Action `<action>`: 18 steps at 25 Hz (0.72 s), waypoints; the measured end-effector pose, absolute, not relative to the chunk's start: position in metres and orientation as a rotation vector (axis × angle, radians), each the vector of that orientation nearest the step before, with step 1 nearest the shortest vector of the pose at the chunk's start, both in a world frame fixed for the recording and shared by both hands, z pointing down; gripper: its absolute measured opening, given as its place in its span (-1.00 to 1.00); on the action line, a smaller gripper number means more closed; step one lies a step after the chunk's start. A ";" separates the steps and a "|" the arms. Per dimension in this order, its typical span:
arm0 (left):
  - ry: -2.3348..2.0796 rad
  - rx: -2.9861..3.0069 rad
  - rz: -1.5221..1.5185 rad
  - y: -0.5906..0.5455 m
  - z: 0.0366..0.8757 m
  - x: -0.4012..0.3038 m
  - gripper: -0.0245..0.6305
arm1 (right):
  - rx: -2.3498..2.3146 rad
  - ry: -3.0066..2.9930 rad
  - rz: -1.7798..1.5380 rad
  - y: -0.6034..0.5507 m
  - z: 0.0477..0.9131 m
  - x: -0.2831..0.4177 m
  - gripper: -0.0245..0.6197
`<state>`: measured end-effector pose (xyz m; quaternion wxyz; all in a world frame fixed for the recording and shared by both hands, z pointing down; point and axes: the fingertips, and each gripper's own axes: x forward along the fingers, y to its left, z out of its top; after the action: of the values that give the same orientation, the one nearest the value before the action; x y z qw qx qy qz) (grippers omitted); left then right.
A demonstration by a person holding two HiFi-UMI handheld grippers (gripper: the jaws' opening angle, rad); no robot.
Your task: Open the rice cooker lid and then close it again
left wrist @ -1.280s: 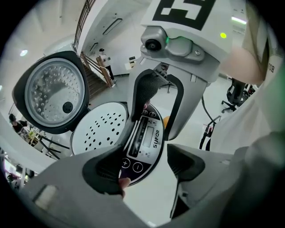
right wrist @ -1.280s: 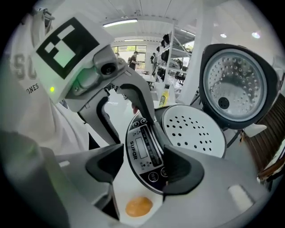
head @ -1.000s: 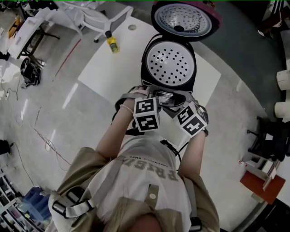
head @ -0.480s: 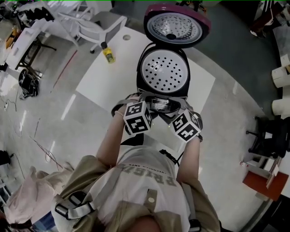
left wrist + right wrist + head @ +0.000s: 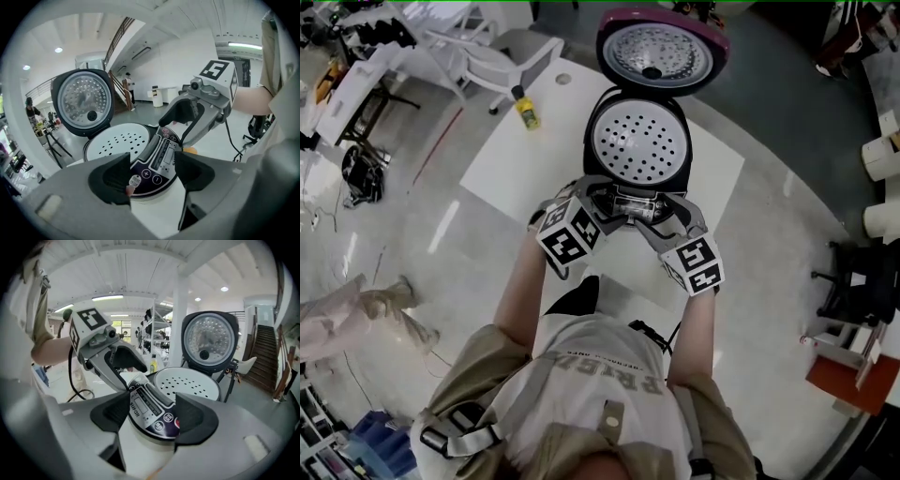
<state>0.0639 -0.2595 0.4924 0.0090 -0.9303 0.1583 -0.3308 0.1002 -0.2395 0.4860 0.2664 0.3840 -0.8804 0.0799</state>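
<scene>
1. Facing the rice cooker (image 5: 161, 154) on the surface (image 5: 516, 159), we hold the left gripper (image 5: 152, 172) and right gripper (image 5: 152, 411) with fingers (image 5: 110, 178) parted, empty.
2. Its raised lid (image 5: 661, 47) looks stiff, hinged and light; we'd push its top rim.

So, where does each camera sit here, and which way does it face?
Head view: on the person's head, looking steeply down at the open rice cooker; forearms, left gripper and right gripper show.
Left gripper view: on the left gripper, looking between its open jaws at the control panel; the right gripper shows.
Right gripper view: mirrored, on the right gripper; the left gripper shows.
Shared: panel and raised lid.
</scene>
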 end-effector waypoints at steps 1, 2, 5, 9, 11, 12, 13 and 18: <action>0.541 -2.902 -1.005 -0.262 0.488 0.060 0.01 | 1.104 -2.398 0.219 -0.240 0.480 0.106 -0.07; 0.590 -2.893 -0.980 -0.265 0.484 0.057 0.01 | 1.174 -2.415 0.225 -0.240 0.472 0.113 -0.07; 0.720 -2.855 -0.923 -0.270 0.470 0.046 0.01 | 1.362 -2.447 0.250 -0.237 0.451 0.138 -0.07; 0.843 -2.809 -0.863 -0.270 0.451 0.034 0.01 | 1.508 -2.459 0.248 -0.225 0.426 0.167 -0.06; 0.892 -2.803 -0.823 -0.269 0.439 0.030 0.01 | 1.552 -2.464 0.230 -0.219 0.414 0.176 -0.06; 0.912 -2.802 -0.805 -0.268 0.433 0.029 0.01 | 1.568 -2.468 0.222 -0.217 0.409 0.179 -0.06; 0.930 -2.799 -0.791 -0.267 0.428 0.027 0.01 | 1.582 -2.474 0.214 -0.216 0.403 0.181 -0.06; 0.986 -2.760 -0.755 -0.265 0.406 0.022 0.01 | 1.628 -2.510 0.192 -0.209 0.378 0.191 -0.06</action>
<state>0.0222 -0.2646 0.4062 0.0575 -0.9104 0.3253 -0.2491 0.1913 -0.2087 0.3785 0.0716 0.5416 -0.8351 0.0640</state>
